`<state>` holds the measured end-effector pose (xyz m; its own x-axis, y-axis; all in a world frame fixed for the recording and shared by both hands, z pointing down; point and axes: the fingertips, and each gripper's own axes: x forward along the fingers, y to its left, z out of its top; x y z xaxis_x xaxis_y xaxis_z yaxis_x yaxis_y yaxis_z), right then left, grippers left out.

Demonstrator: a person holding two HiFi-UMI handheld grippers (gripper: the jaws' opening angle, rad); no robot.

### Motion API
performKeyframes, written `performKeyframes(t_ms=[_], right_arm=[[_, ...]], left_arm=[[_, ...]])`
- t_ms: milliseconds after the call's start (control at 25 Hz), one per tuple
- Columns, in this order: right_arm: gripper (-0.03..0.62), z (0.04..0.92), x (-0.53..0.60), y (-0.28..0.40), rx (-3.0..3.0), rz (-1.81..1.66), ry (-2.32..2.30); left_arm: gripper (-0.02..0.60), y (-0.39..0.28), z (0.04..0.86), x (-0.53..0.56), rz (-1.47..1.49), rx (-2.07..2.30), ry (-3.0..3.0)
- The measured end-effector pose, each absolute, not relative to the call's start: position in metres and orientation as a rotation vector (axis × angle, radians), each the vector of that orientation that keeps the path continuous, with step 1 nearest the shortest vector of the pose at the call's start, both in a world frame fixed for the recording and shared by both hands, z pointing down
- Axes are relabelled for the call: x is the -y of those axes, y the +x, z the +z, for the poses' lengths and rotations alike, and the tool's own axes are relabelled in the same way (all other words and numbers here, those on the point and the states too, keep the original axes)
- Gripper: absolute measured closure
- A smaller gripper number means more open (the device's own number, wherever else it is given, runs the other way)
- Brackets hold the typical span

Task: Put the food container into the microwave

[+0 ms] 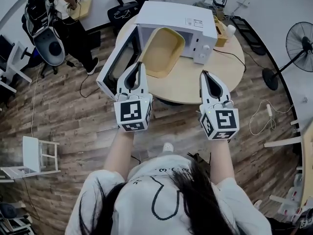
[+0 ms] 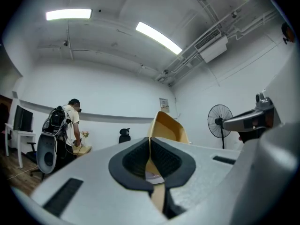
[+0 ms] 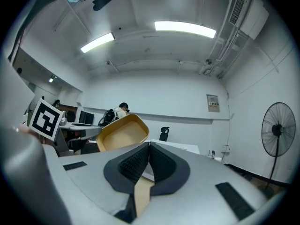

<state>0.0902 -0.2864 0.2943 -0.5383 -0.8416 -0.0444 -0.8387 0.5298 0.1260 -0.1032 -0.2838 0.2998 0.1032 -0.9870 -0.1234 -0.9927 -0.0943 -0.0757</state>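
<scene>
The container [image 1: 164,48] hangs tilted before the open microwave [image 1: 178,18], above the table [image 1: 190,84] and not yet inside. The left gripper [image 1: 140,66] is clamped on its near-left rim, while the right gripper [image 1: 205,75] hovers to the right, jaws together on nothing. The container looks light, thin-walled and empty, likely to flex or swing from one edge, so a deep bite on the rim seems safest.

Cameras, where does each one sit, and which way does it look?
Head view: on the person's head, looking steeply down at the microwave; arms and hair show.
Left gripper view: on the left gripper, looking along jaws shut on the food container.
Right gripper view: on the right gripper, looking along its shut, empty jaws.
Shared: all three show the food container.
</scene>
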Motion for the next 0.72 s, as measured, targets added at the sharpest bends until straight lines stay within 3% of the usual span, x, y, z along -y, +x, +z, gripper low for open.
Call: performKeyframes(t_ms=[720], right_arm=[[0.566, 0.353, 0.387, 0.098, 2.697, -0.025, 1.406]], left_arm=[[0.565, -0.098, 0.379, 0.382, -0.03, -2.208, -2.375]])
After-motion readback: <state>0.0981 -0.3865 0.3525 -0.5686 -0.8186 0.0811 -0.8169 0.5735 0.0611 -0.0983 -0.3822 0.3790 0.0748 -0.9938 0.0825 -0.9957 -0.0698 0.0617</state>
